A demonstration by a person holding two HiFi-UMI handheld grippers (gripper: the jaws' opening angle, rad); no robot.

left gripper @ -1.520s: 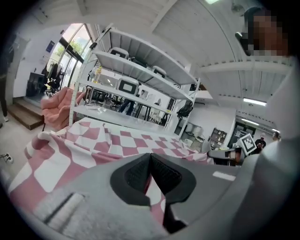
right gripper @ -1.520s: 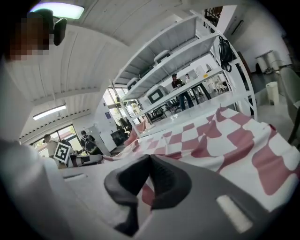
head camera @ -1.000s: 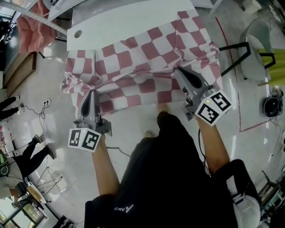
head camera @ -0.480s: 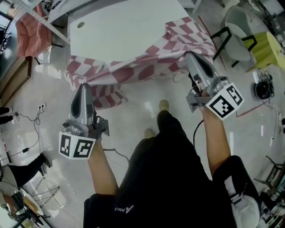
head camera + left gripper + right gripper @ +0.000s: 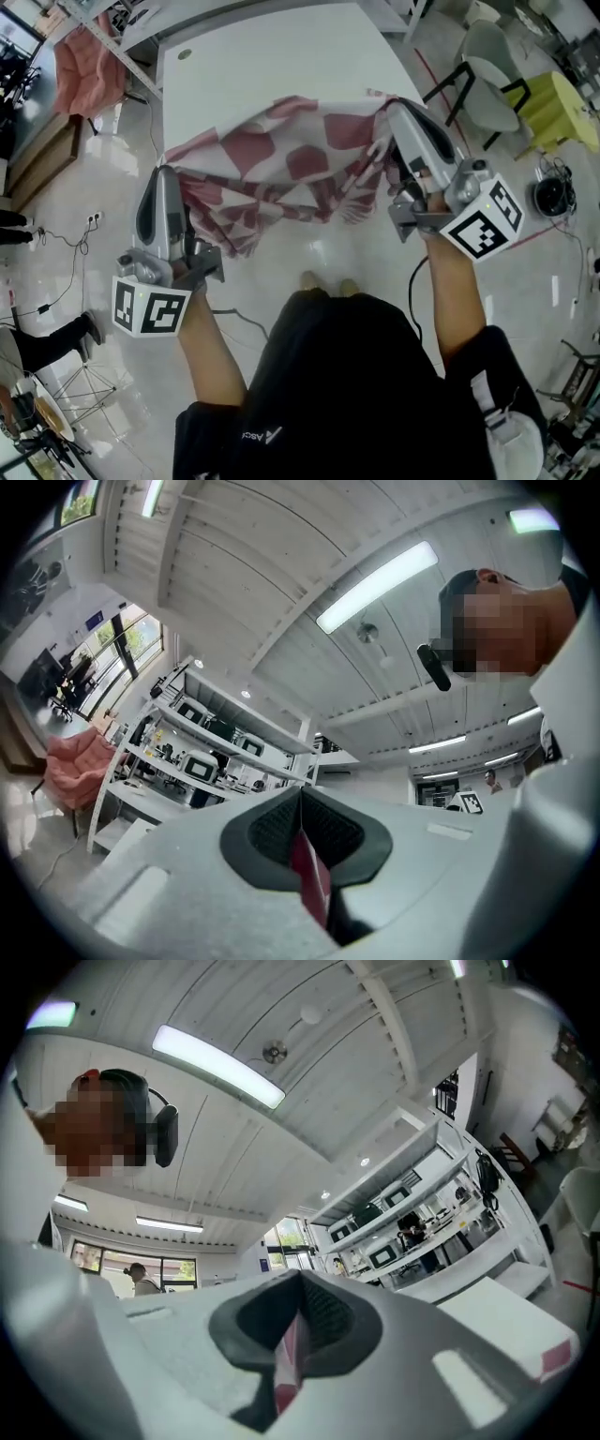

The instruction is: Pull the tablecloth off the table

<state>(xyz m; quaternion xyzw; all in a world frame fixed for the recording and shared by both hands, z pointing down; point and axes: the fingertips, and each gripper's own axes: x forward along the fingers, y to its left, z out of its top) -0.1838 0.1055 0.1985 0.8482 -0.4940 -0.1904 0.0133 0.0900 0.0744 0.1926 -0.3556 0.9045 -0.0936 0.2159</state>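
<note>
Cloth (image 5: 281,178) hangs between my left gripper (image 5: 167,173) and right gripper (image 5: 401,111), fingers pinched on it, by the white tabletop (image 5: 272,75).

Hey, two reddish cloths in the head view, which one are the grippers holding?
The checked tablecloth, strung between the left gripper and the right gripper, both shut on it. The plain pink cloth at upper left hangs apart, untouched.

tablecloth (image 5: 281,164): dusty red and white checks. table (image 5: 272,75): plain white. left gripper (image 5: 166,176), right gripper (image 5: 396,108): grey, black-and-white square markers. pink cloth (image 5: 80,66) upper left. person's top (image 5: 356,394): black.
</note>
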